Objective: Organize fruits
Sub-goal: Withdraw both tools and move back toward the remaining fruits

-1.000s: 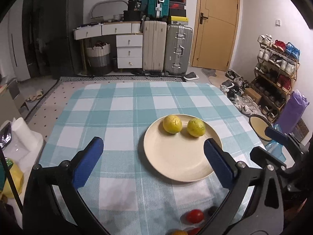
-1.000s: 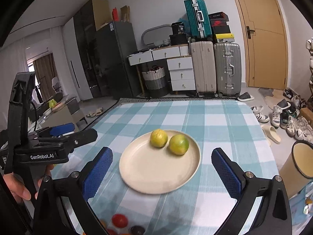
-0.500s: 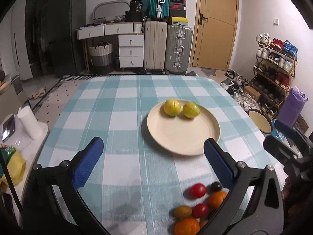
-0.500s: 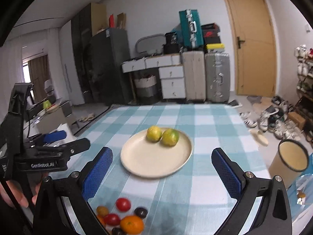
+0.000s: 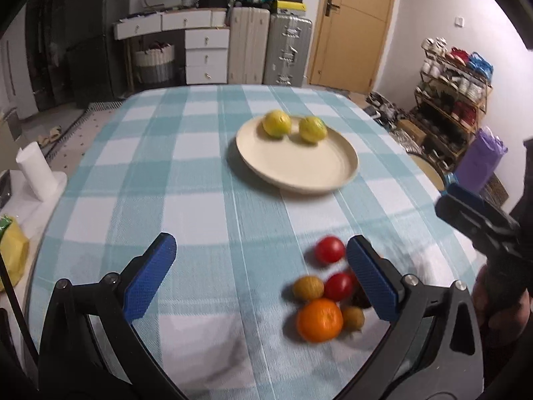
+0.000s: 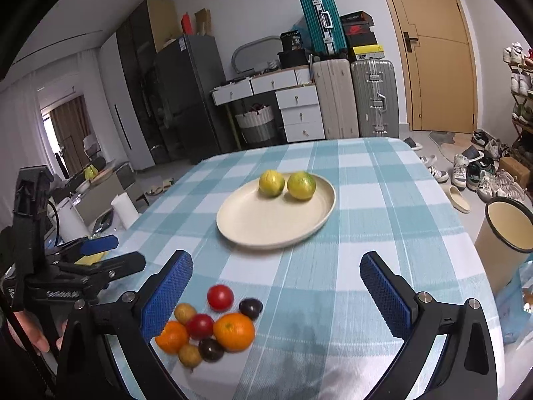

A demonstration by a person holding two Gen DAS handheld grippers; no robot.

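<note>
Since a second ago both my grippers have pulled back from the plate, so the loose pile of fruit at the near edge of the table has come fully into view and the plate sits farther off.

That pile lies on the checked cloth: a large orange, a second orange to its left, two red tomatoes, one at the top and one in the middle, two dark plums, and two small brownish fruits. They touch or nearly touch each other. Beyond them, toward the middle of the table, the cream plate carries two yellow-green citrus fruits side by side at its far rim.

My right gripper hangs above the near table with its blue pads wide apart and nothing between them; the pile is just below and to the left, partly behind the left pad. My left gripper is also spread wide and empty, and in its view the pile sits by its right pad.

Around this, the tablecloth is teal and white. A cream bucket stands off the table's right side, suitcases and a door are at the back wall, and shoes lie on the floor.
</note>
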